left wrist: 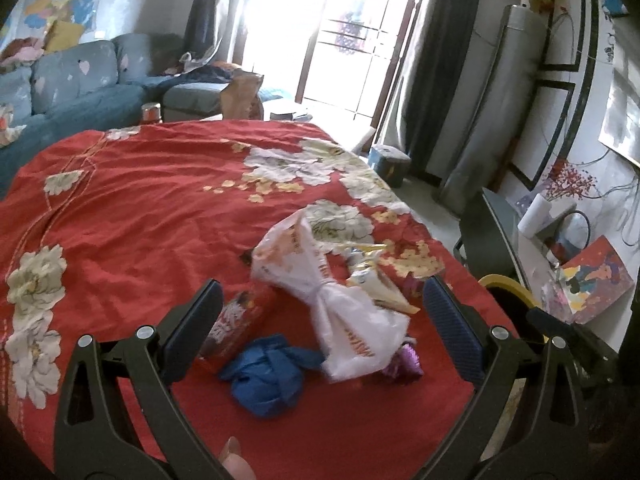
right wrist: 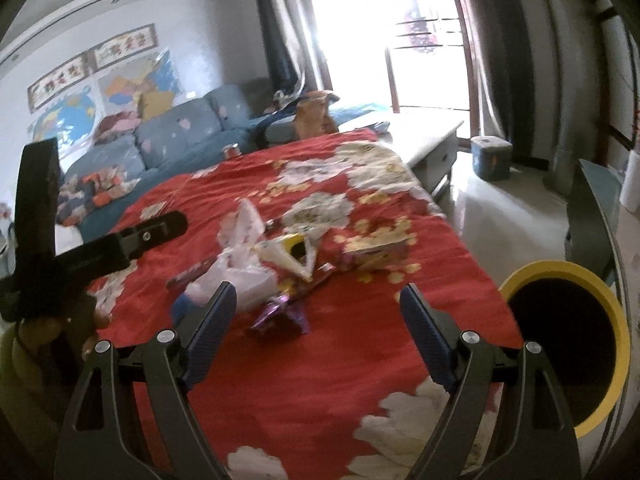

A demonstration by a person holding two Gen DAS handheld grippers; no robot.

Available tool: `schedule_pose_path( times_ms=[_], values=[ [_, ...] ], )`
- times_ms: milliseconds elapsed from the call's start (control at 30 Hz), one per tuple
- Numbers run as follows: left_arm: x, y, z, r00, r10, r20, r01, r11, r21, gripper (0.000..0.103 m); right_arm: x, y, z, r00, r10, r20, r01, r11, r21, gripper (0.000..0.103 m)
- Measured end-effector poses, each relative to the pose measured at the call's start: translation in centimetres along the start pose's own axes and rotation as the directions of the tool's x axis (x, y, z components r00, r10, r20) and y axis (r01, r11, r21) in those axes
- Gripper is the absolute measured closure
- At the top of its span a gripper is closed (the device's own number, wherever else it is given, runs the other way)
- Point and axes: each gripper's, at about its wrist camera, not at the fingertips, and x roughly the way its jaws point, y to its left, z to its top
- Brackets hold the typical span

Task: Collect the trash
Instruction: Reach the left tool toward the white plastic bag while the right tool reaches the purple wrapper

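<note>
Trash lies on a red flowered cloth [left wrist: 140,208]. In the left wrist view a knotted white plastic bag [left wrist: 332,300] lies between my fingers' lines, with a crumpled blue bag [left wrist: 264,376] in front, a red wrapper [left wrist: 232,320] to the left, a purple wrapper [left wrist: 402,364] and yellow-white wrappers [left wrist: 376,280] to the right. My left gripper [left wrist: 320,308] is open above them, holding nothing. In the right wrist view my right gripper [right wrist: 318,304] is open over the purple wrapper [right wrist: 280,314], beside the white bag [right wrist: 240,252] and a yellow wrapper [right wrist: 288,256]. My left gripper's body [right wrist: 100,252] shows at the left.
A yellow-rimmed black bin [right wrist: 568,348] stands at the table's right edge. A blue sofa [left wrist: 72,88], a brown paper bag [left wrist: 242,94], a low grey table [right wrist: 432,140] and a small blue box [right wrist: 491,158] are beyond. A side shelf with clutter [left wrist: 576,276] is on the right.
</note>
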Motion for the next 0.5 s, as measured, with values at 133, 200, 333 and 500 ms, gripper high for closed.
schedule_pose_path(
  times_ms=[133,200,333,500],
  values=[
    [0.1,0.9,-0.2,0.999,-0.029,-0.02,0.028,0.999,-0.044,0.011,1.0,1.0,-0.4,0.999,0.016,-0.03,-0.017,1.0,-0.017,0.022],
    [0.4,1.1,-0.3,0.998,-0.046,-0.033,0.044,0.998,-0.053,0.011,1.6,1.6,-0.7,0.998,0.03,-0.054,-0.032,0.999,-0.024,0.024],
    [0.7,1.1,-0.5,0.995,-0.087,-0.055,0.083,0.994,-0.065,0.017,2.9,2.4,-1.3,0.993,0.052,-0.102,-0.056,0.998,-0.042,0.035],
    [1.1,0.5,-0.9,0.991,-0.113,-0.077,0.11,0.993,-0.05,0.028,4.2,2.9,-2.1,0.987,0.07,-0.144,-0.078,0.996,-0.048,0.055]
  ],
)
